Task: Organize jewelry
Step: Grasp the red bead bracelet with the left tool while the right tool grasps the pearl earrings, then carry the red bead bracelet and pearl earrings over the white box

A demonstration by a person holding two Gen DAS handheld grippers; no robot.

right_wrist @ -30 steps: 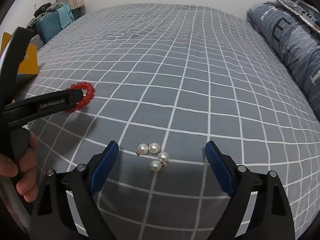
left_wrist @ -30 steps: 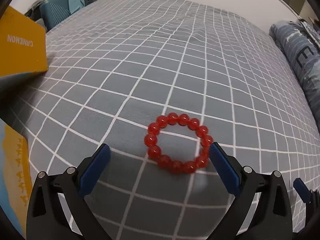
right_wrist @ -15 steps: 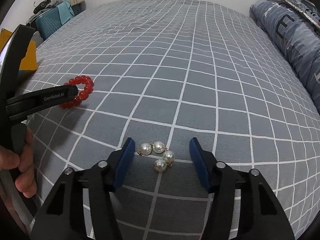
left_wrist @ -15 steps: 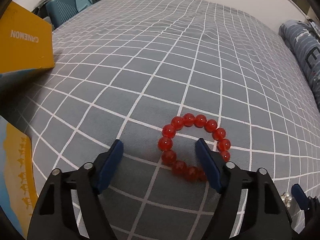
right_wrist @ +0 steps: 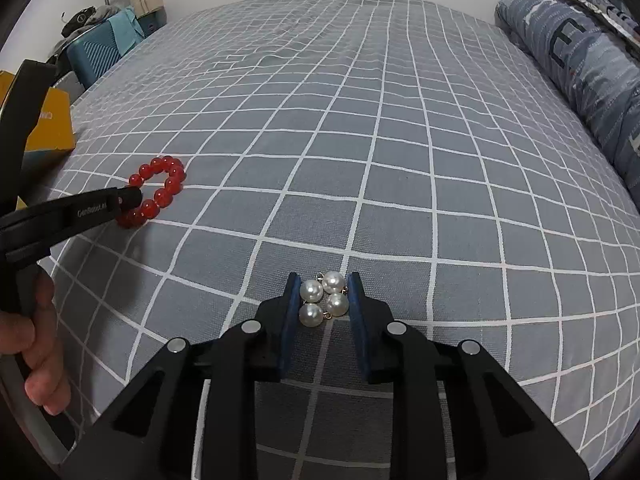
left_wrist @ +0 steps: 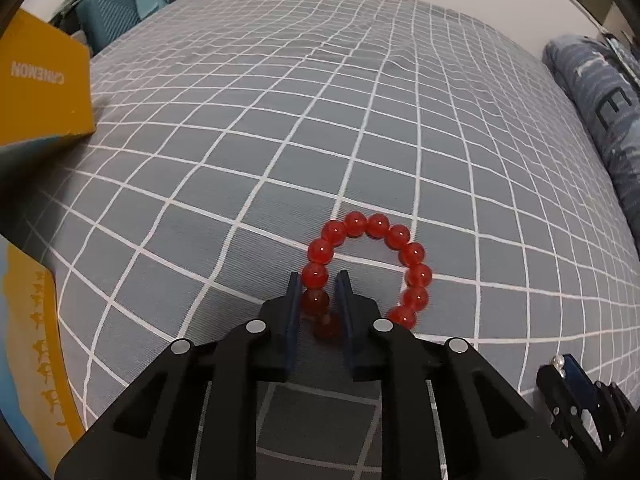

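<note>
Left tongs point(left_wrist: 318, 296) closed on near-left beads of red bracelet point(left_wrist: 370, 270); rest of loop lies on bed point(left_wrist: 280, 120), grey sheet with white grid. Right tongs point(right_wrist: 323, 298) clamped on cluster of four pearls point(right_wrist: 323, 299), pads touching both sides, pearls resting on bed near its near edge. Bracelet well left of pearls. Yellow box point(left_wrist: 40, 84) at far left. Blue pillow point(right_wrist: 580, 64) along right side.
</note>
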